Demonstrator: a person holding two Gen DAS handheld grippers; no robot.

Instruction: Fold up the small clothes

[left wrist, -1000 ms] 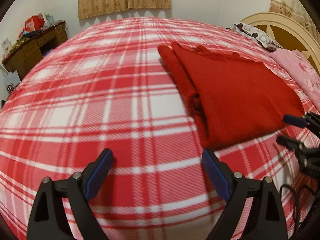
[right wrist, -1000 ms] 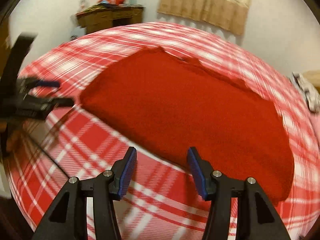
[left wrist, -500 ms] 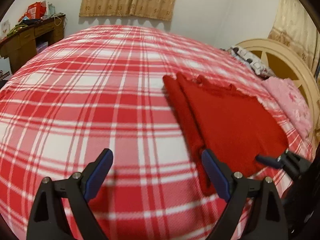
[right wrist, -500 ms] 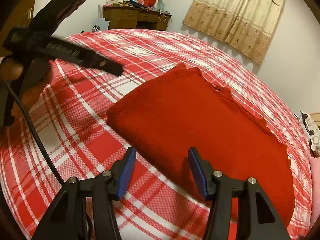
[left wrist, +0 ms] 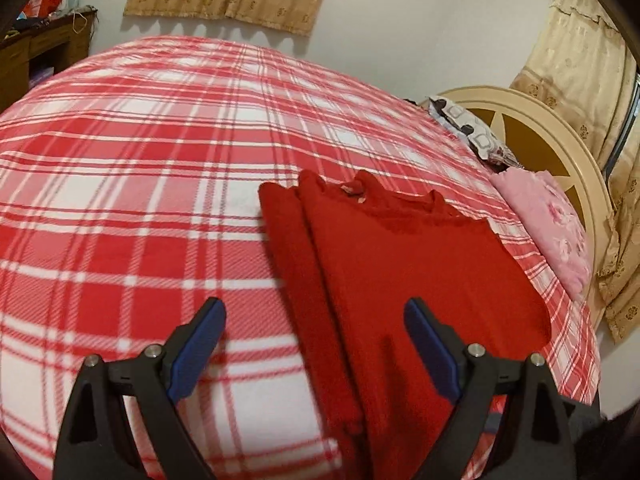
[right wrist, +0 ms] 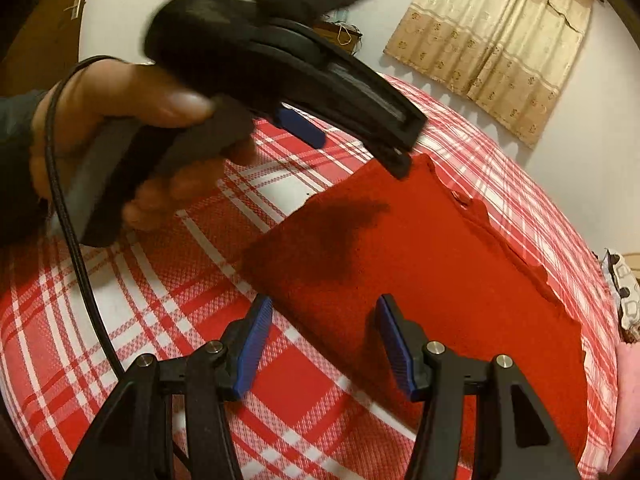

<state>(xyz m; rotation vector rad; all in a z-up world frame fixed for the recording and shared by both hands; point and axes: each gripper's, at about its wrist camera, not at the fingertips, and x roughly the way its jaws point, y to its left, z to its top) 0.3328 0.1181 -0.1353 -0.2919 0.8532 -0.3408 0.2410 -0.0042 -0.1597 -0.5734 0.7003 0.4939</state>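
A red garment (left wrist: 400,264) lies folded flat on the red-and-white plaid blanket (left wrist: 140,184), with a narrow folded strip along its left side. My left gripper (left wrist: 316,332) hangs open above its near end, nothing between the blue pads. In the right wrist view the same garment (right wrist: 440,264) stretches away to the right. My right gripper (right wrist: 324,316) stands open over its near edge, pads apart and not touching the cloth. A hand (right wrist: 120,120) holds the left gripper (right wrist: 356,148) above the garment's left corner, casting a shadow on it.
A pink cloth (left wrist: 548,224) and a patterned pillow (left wrist: 468,132) lie by the cream headboard (left wrist: 560,140) at the right. A wooden desk (left wrist: 40,52) stands far left by the wall. A black cable (right wrist: 80,260) trails from the hand over the blanket.
My left gripper has swung right, from over bare blanket to over the garment's near end. In the right wrist view it has come in from the left and looms close. The garment lies still.
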